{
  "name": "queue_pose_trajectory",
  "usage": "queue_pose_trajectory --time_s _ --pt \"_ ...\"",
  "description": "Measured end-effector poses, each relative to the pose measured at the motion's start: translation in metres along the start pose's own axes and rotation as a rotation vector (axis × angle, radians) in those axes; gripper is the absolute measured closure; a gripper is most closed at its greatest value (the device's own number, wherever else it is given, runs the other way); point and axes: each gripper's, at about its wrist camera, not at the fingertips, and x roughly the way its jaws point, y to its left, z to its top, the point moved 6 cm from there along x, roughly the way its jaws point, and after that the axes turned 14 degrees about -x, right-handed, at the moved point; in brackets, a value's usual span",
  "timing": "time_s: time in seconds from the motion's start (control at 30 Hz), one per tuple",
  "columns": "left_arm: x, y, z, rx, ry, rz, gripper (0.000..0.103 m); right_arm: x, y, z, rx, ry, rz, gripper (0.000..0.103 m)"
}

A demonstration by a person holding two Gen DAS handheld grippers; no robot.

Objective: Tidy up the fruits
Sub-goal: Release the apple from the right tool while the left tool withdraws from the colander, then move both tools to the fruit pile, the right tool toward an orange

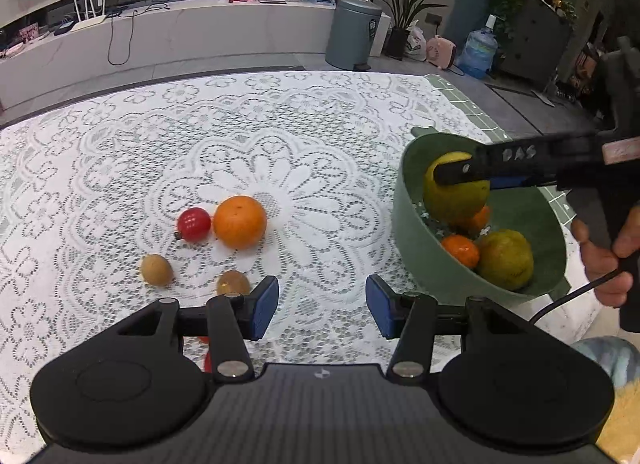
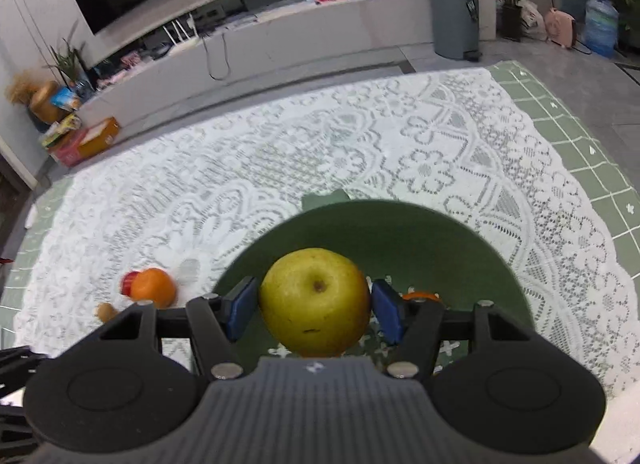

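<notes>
A green bowl [image 1: 404, 219] stands at the right of the lace-covered table and holds a yellow-green fruit [image 1: 506, 258] and small oranges [image 1: 460, 250]. My right gripper [image 2: 314, 306] is shut on a yellow-green pear [image 2: 314, 300], held over the bowl [image 2: 440, 236]; from the left wrist view the pear [image 1: 454, 199] sits inside the bowl's rim. My left gripper [image 1: 322, 304] is open and empty above the cloth. An orange [image 1: 240, 221], a red fruit [image 1: 194, 224] and two brown kiwis [image 1: 157, 270] [image 1: 233, 283] lie on the cloth ahead-left of it.
The white lace cloth [image 1: 280, 135] covers a green checked table [image 2: 580, 143]. Something red [image 1: 207, 360] shows under the left gripper. Behind the table are a grey bin [image 1: 352, 33], a low white shelf, plants and a water jug [image 1: 478, 51].
</notes>
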Motion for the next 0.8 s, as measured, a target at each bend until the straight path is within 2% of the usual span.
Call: queue_pose_trajectory --time_s 0.3,0.5,0.6,0.8 --pt "0.001 0.019 0.002 -0.032 0.005 0.027 0.043 0.028 0.003 -0.014 -0.063 0.068 -0.065 0.043" --pt "-0.004 0.025 0.002 -0.040 0.002 0.030 0.043 0.029 0.006 -0.013 -0.083 0.064 -0.087 0.042" --pt "-0.010 0.028 0.003 -0.039 -0.004 0.032 0.043 0.021 0.008 -0.011 -0.108 0.041 -0.129 0.033" --pt "-0.026 0.033 0.006 -0.041 -0.034 0.031 0.043 -0.007 0.021 -0.004 -0.162 -0.032 -0.194 0.032"
